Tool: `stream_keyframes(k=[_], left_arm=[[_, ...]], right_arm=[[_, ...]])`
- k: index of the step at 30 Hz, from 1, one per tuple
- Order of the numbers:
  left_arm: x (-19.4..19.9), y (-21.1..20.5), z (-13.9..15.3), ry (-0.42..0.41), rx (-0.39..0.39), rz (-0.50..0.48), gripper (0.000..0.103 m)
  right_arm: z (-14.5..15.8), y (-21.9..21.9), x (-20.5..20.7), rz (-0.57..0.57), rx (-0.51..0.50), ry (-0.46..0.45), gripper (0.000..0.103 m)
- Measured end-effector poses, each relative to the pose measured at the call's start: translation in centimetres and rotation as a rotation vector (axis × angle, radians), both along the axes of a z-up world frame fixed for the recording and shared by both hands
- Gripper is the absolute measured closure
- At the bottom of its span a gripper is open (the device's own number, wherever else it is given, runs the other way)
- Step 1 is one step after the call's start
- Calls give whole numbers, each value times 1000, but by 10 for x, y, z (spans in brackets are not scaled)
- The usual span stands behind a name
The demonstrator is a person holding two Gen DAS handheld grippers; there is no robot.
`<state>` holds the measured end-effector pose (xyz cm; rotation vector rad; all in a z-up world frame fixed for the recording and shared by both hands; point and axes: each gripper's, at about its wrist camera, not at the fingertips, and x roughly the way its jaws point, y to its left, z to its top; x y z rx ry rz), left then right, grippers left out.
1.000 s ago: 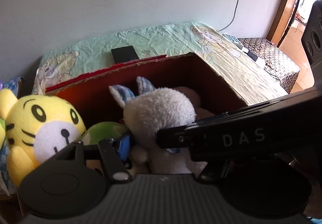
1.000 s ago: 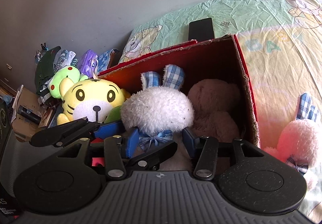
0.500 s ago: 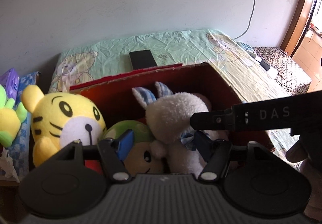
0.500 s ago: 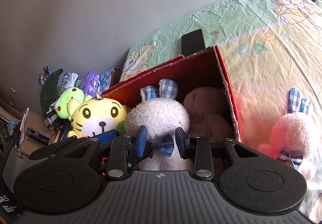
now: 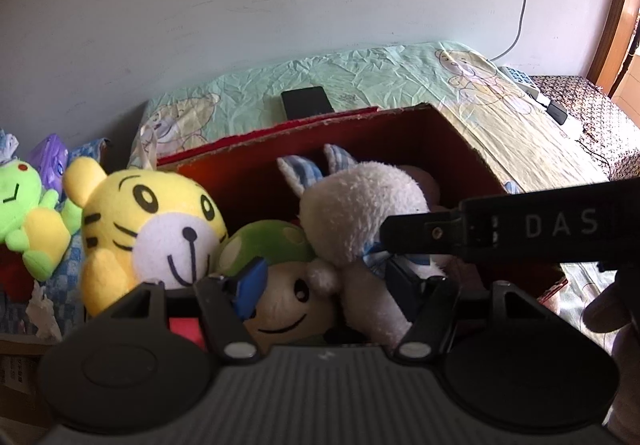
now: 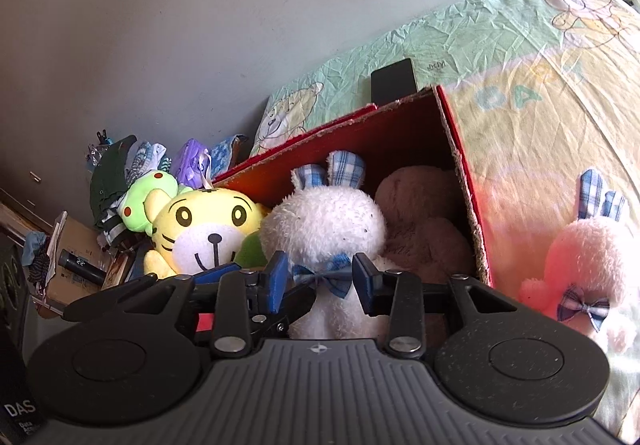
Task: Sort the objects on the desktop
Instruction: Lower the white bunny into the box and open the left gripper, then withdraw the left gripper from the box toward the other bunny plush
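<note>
Rabbit (image 6: 324, 229) upright in box (image 6: 460, 161), ears up, facing right tongs (image 6: 318, 281).

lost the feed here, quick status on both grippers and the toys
Right gripper open, astride white bunny at its bow. Left gripper open over mushroom plush. Pink bunny outside red box.

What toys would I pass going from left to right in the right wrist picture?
Green frog plush → yellow tiger plush → white bunny with a blue bow → brown teddy in the red box → pink bunny lying on the bedsheet.
</note>
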<state>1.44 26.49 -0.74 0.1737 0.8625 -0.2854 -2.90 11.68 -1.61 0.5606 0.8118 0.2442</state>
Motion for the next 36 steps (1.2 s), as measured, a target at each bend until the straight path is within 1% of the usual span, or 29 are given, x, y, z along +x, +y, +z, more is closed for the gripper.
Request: stream_keyframes(k=[7,14,22,24,28,32,36], left_arm=[[1,-1,2,-6,31,54,29],[-3,-5,4,-9,56,86,29],[-11,-17,11,-34,91,148,25],[-11,-22,10,-32,109,169,26],[-15,-30,15,-30,96,215,25],[-19,-45,21,-50,126,256,25],[-24,-59,28,-59,121,286,22]], right_arm=[[6,-6,-8,-17,-41,-22,62],[5,-13,-16,-15,-46,-37,61],[8,-26,-20,36,-41,-55,61],[10,-32,-21,54,-35,-60,60],[16,-46,-27,89,-38,-80,60],[21,-66,-33,105,-36,-90,58],[23,-88,-39,110,-42,-94,57]])
